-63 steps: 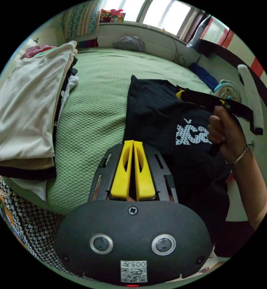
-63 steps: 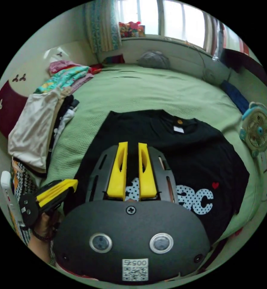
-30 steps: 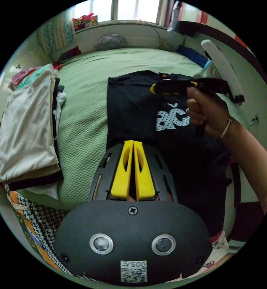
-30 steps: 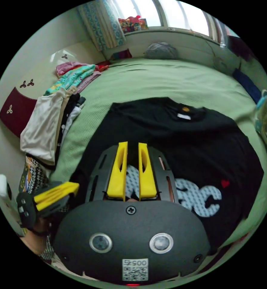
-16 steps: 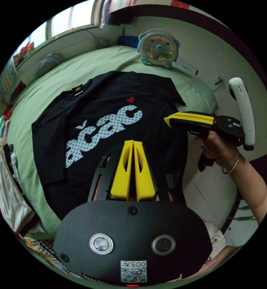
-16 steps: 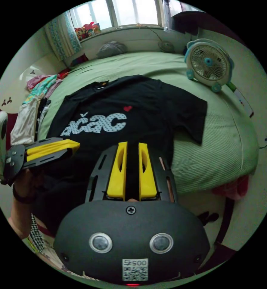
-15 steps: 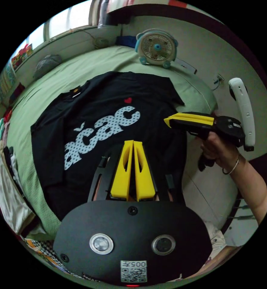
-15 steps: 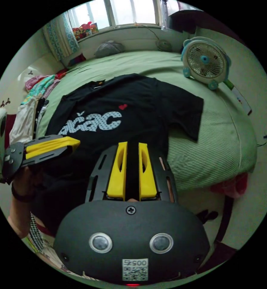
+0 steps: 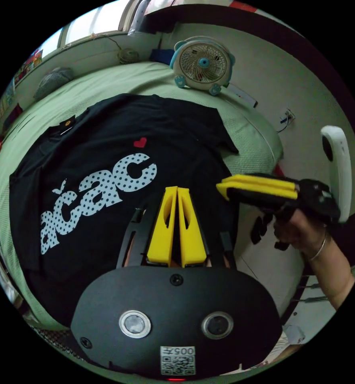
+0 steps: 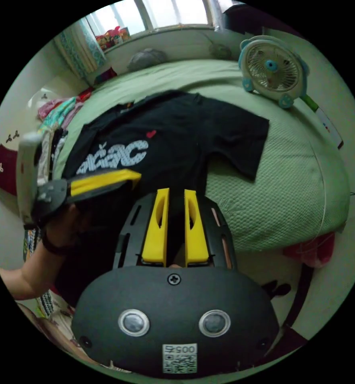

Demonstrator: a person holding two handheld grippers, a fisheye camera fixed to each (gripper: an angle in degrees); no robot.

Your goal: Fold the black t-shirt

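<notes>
The black t-shirt [image 9: 105, 132] lies spread face up on the green bed [image 9: 249, 132], showing white dotted lettering and a small red heart. Its hem hangs over the near bed edge. My left gripper [image 9: 177, 189] hovers over the lower front of the shirt, jaws shut together and holding nothing. A hand holds the right gripper [image 9: 219, 188] beside the shirt's hem corner. In the right gripper view the t-shirt [image 10: 185, 120] has one sleeve laid out toward the fan. My right gripper [image 10: 177, 191] is above the hem, its jaws a narrow gap apart with nothing between them. The left gripper [image 10: 135, 175] is at its left.
A small blue-and-white fan [image 10: 271, 70] stands on the bed [image 10: 285, 188] by the wall. A stack of folded clothes [image 10: 51, 132] lies along the far side. The wall [image 9: 305, 92] with a socket is close on the right.
Both views have swung from the clothes stack toward the bed's fan corner. The left gripper has closed in over the shirt's lower front. Neither gripper's jaws have changed.
</notes>
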